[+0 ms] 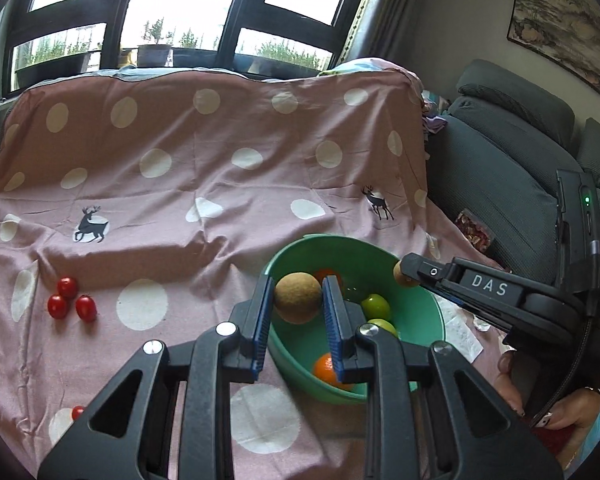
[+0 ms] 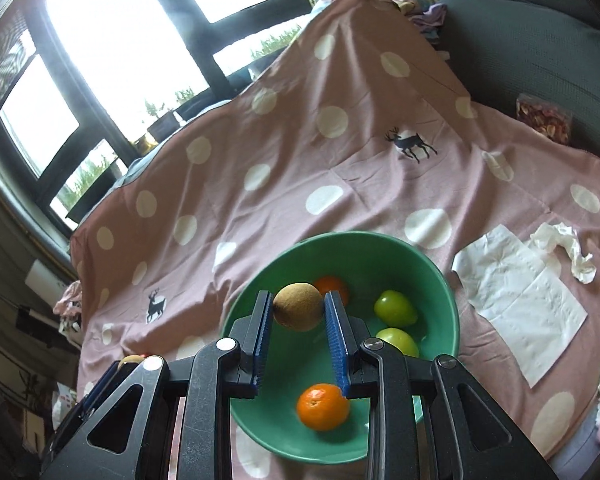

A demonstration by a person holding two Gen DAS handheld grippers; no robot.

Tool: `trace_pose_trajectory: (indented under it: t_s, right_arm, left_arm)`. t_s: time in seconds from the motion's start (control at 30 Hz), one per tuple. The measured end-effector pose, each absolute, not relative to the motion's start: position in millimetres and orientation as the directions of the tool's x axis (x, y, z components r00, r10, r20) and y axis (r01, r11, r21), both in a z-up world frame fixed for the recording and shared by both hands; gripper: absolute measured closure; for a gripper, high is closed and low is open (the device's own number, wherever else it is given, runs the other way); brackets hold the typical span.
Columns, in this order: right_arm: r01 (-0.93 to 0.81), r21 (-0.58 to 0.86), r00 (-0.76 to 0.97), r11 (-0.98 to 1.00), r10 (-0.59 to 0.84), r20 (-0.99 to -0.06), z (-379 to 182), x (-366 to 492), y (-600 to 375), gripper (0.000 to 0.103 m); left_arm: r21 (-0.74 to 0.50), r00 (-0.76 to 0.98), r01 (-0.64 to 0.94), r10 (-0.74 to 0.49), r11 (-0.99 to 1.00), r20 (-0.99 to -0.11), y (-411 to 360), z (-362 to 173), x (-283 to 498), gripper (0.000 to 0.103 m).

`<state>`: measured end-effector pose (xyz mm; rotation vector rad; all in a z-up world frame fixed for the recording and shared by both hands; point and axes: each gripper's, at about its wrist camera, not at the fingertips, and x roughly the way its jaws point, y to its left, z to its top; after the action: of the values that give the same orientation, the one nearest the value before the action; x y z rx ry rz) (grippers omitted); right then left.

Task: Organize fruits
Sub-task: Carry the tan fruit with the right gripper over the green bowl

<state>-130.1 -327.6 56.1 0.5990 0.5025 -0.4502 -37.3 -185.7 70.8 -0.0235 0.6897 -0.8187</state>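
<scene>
In the left wrist view my left gripper is shut on a brown kiwi, held above the near-left rim of a green bowl. My right gripper comes in from the right over the bowl's far rim, shut on a second kiwi. In the right wrist view the right gripper pinches that kiwi above the green bowl. The bowl holds two oranges and two green fruits. Three cherry tomatoes lie on the cloth to the left.
A pink dotted cloth covers the surface and rises at the back. White tissues lie right of the bowl. A grey sofa with a snack bag stands on the right. A hand grips the right tool.
</scene>
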Motion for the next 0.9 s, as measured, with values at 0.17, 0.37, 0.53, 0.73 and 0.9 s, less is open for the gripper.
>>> trace_pose_trajectory:
  t_s: [0.17,0.37,0.53,0.73,0.9]
  right_arm:
    - [0.572,0.422,0.759,0.703,-0.259,-0.597,45,-133,-342,0.074]
    - [0.618,0.424,0.720,0.662,-0.261,-0.643,32,-135,-360,0.074]
    - [0.635,0.420,0.698,0.649,-0.249,-0.671,24,-134,-368,0.074]
    - [0.647,0.398,0.676,0.651,-0.247,-0.695,20,-130,-370,0.074]
    - [0.664,0.366,0.648,0.652,-0.258,-0.717,17,-126,-370,0.074]
  left_arm:
    - [-0.278,0.419,0.688,-0.680,0.670,-0.601,-217,55,-35,0.078]
    - [-0.279,0.362,0.704,-0.669,0.652,-0.649,-243,39,-34,0.078]
    - [-0.283,0.325,0.709,-0.656,0.646,-0.682,-254,28,-33,0.078]
    - [-0.284,0.306,0.711,-0.646,0.644,-0.699,-260,23,-31,0.078]
    - [-0.286,0.296,0.708,-0.639,0.646,-0.710,-262,19,-30,0.078]
